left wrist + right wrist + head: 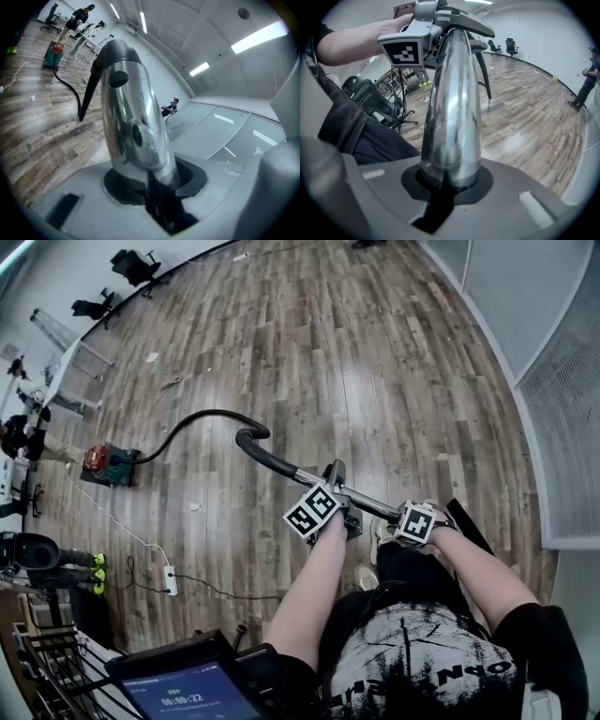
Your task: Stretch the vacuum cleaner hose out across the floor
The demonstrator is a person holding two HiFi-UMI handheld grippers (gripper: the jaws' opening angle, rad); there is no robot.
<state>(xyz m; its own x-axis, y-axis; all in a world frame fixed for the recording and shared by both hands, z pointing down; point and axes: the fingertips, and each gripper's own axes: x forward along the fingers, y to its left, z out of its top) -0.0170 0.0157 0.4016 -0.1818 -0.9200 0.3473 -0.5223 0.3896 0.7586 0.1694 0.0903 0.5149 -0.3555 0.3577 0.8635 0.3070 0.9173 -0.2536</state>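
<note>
The red and teal vacuum cleaner (110,465) stands on the wood floor at the left. Its black hose (192,418) arcs from it to a curved black handle (251,439), which joins a chrome wand (281,468). My left gripper (342,507) is shut on the chrome wand (131,117), with the hose (70,91) and the vacuum cleaner (54,54) seen beyond it. My right gripper (403,518) is shut on the same wand (452,108) a little lower down. In the right gripper view the left gripper's marker cube (404,51) shows higher up the wand.
A white power strip (171,579) and its cable lie on the floor near my left side. Office chairs (131,266) stand at the far wall, a black chair (370,101) is close behind me, and a glass partition (562,427) runs along the right. People stand at the room's edges.
</note>
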